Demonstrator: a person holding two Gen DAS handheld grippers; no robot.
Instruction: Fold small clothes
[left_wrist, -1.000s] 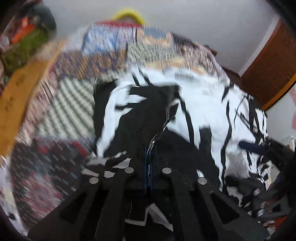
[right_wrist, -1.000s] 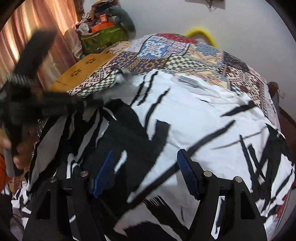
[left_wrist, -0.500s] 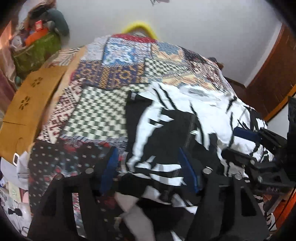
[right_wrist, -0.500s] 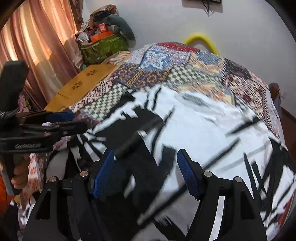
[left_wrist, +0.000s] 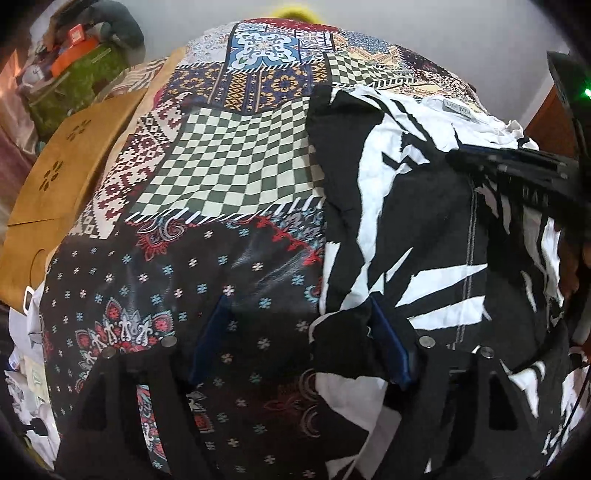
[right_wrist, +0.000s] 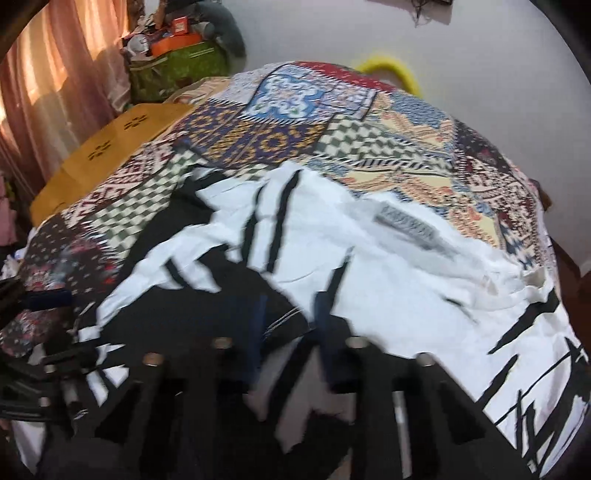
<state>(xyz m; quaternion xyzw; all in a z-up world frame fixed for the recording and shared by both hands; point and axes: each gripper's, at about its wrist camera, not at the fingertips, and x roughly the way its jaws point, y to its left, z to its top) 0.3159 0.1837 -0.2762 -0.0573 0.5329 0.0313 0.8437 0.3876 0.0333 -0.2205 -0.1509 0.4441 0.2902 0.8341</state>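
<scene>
A black-and-white patterned garment (left_wrist: 417, 229) lies spread on the patchwork bedspread (left_wrist: 236, 166); in the right wrist view the garment (right_wrist: 369, 266) fills the middle, with a sewn label near its far edge. My left gripper (left_wrist: 295, 343) hovers over the garment's near left edge. Its jaws are opening, and a black corner of cloth lies by the right pad without being pressed. My right gripper (right_wrist: 290, 332), blurred, is closing with a stitched black hem between the pads, which still stand apart. The right gripper (left_wrist: 517, 162) also reaches in from the right in the left wrist view.
A tan wooden board (left_wrist: 66, 177) with flower cut-outs sits along the bed's left side. A green bag (right_wrist: 177, 70) with boxes on top stands in the far corner by pink curtains (right_wrist: 55, 85). A yellow hoop (right_wrist: 391, 68) leans on the white wall.
My left gripper let go of the cloth and opened, then shifted left over the bedspread. My right gripper's pads have come much closer together over the hem, and it moved down toward the garment.
</scene>
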